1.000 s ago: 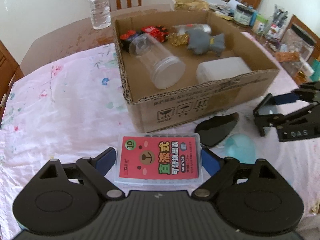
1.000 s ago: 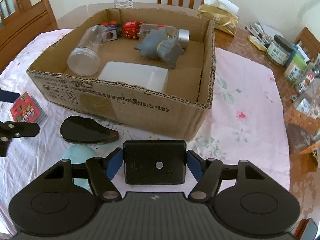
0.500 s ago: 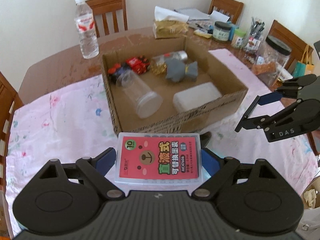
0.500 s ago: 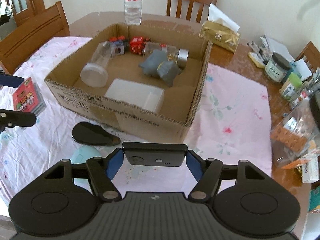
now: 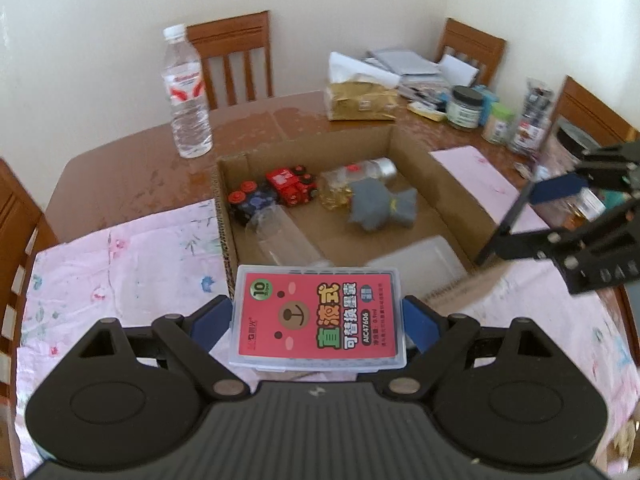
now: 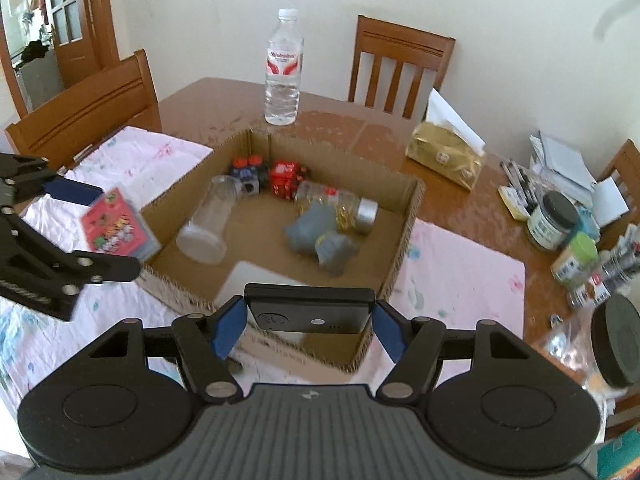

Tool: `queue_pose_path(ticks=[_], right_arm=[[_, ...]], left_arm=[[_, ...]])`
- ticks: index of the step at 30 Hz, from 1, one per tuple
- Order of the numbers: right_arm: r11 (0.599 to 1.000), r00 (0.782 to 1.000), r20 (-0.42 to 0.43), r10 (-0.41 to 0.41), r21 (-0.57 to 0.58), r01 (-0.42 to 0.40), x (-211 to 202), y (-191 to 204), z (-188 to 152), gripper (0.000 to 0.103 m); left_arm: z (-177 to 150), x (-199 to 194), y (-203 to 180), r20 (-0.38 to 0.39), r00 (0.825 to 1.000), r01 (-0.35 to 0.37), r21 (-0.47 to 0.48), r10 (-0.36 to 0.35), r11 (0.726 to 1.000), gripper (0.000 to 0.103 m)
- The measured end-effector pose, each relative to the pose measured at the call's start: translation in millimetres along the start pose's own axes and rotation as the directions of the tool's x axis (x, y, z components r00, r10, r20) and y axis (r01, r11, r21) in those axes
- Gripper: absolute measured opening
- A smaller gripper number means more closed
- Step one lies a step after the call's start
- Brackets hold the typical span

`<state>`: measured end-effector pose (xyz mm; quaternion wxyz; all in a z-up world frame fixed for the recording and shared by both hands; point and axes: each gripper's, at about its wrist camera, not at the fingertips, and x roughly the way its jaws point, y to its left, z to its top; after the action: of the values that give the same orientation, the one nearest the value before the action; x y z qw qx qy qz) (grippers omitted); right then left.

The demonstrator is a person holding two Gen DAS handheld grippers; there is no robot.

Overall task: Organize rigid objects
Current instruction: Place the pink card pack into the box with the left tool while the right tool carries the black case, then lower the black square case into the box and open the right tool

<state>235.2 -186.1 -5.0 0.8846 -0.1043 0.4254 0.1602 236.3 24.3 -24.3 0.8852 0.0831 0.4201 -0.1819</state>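
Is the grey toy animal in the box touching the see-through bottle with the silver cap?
Touching. In the right wrist view, the grey toy animal lies pressed against the clear silver-capped bottle inside the cardboard box, with no gap.

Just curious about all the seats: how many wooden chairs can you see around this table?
5 across both views: one behind the water bottle at, two at and, one at, one at. More may be hidden.

Water bottle (image 6: 282, 68) and tissue pack (image 6: 445, 155) on table (image 6: 224, 96)
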Motion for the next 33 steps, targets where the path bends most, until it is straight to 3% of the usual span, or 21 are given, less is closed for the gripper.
queue_pose_path(ticks=[7,30,33], right_arm=[[0.999,1.0,0.015,0.024,-0.026,-0.024,9,4,11,0.073],[0.994,0.996,-0.042,0.076,-0.074,-0.078,71,21,50,0.073],[0.996,0.997,-0.049,0.061,-0.067,-0.064,77,22,54,0.088]], left_arm=[[4,12,2,0.044,0.996,-0.073,-0.036,0.075,0.997,0.092],[-41,-30,13,0.039,0.989,-0.139,-0.148,0.146,0.979,0.096],[-44,-34,16,0.043,0.987,-0.148,-0.165,0.157,0.975,0.098]])
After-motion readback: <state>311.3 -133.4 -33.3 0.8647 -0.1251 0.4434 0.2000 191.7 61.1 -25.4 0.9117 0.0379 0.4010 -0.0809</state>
